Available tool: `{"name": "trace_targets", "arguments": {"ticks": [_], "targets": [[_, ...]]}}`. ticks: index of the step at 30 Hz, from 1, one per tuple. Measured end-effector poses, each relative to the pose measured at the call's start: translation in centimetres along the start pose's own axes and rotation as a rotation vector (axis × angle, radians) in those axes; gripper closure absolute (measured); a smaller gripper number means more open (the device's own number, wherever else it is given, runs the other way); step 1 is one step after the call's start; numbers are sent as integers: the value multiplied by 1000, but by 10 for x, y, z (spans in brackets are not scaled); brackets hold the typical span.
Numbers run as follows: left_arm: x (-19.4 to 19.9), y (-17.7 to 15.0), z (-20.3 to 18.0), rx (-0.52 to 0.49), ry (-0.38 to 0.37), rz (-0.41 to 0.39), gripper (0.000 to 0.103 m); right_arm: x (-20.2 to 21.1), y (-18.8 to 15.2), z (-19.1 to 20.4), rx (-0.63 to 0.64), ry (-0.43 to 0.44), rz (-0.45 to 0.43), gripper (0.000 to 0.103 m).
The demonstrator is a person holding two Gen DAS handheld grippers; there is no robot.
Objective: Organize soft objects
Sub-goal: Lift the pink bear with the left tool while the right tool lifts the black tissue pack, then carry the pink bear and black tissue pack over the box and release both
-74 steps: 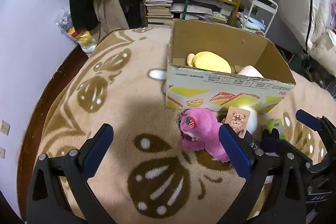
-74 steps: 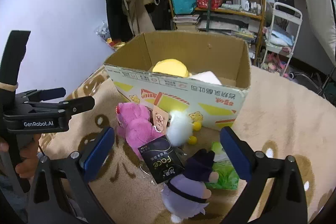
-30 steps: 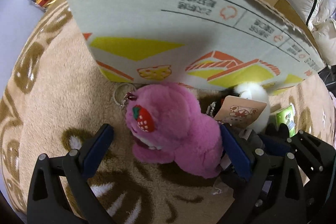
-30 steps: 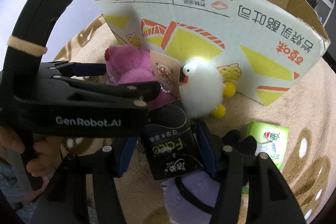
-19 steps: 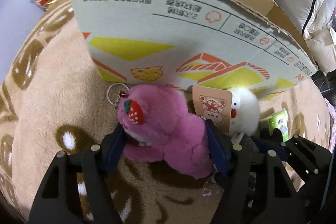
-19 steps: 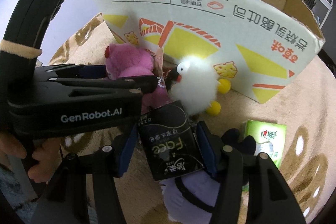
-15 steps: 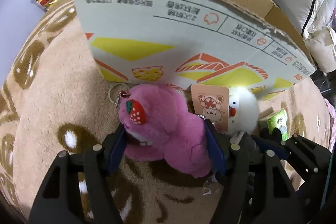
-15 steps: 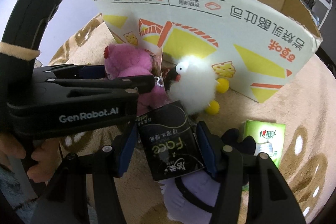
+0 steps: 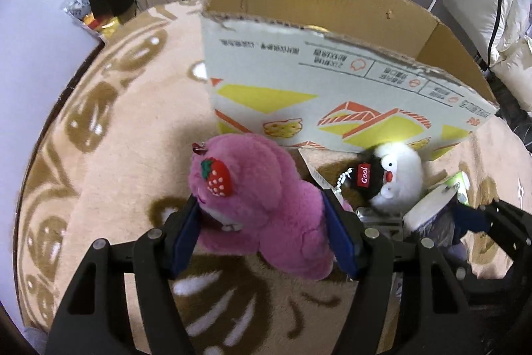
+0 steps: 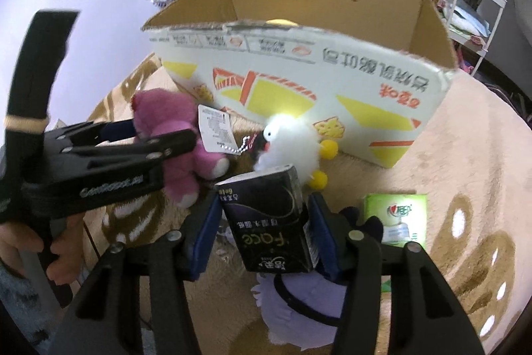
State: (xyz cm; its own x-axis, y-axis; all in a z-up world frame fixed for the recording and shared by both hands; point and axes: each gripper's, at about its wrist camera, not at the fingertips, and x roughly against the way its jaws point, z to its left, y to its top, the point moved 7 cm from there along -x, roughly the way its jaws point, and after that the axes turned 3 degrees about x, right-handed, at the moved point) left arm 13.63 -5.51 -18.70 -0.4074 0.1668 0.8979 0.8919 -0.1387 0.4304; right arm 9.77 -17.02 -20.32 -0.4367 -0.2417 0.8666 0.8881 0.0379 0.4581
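Pink plush bear [image 9: 262,205], strawberry stitched on its head, sits pinched between the blue pads of the left tool [image 9: 266,235], raised off the beige patterned blanket [image 9: 116,155], in front of the printed wall of the open cardboard box [image 9: 332,108]. A paper tag [image 10: 216,128] hangs off the bear on a bead chain. Left tool's jaws have just been closing, the bear between them; pads now press into its fur.

Right tool [image 10: 262,238] grips a black tissue pack [image 10: 272,222], jaws just drawn tighter on it, pads flat against both sides. Pack tilts up off the blanket, above a lavender plush [image 10: 299,298] lying below the tool.

White fluffy chick [image 10: 289,142] with yellow feet lies between bear and pack, close to the box front. Green tissue pack [image 10: 395,215] rests flat on the blanket, to the right of the black one. Something yellow [image 10: 279,21] shows over the box rim.

A hand [image 10: 33,245] holds the left tool's handle.
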Motion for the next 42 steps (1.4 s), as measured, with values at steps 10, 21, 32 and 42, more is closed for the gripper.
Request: {"name": "trace_targets", "arguments": {"ticks": [10,21,32,42], "targets": [[31,-2,4,-18,32,-83,35,36,17,-15,-69,-9,-157,48],[126,18,7,-18,96,-451,35,110,30,-6,-70,-27,-401,49],[190,39,1,-40,93,-658,35,172,55,0,-60,-78,-576,49],[225,74,-17,-69,74,-798,35,211,99,-11,-55,-151,-720,49]]}}
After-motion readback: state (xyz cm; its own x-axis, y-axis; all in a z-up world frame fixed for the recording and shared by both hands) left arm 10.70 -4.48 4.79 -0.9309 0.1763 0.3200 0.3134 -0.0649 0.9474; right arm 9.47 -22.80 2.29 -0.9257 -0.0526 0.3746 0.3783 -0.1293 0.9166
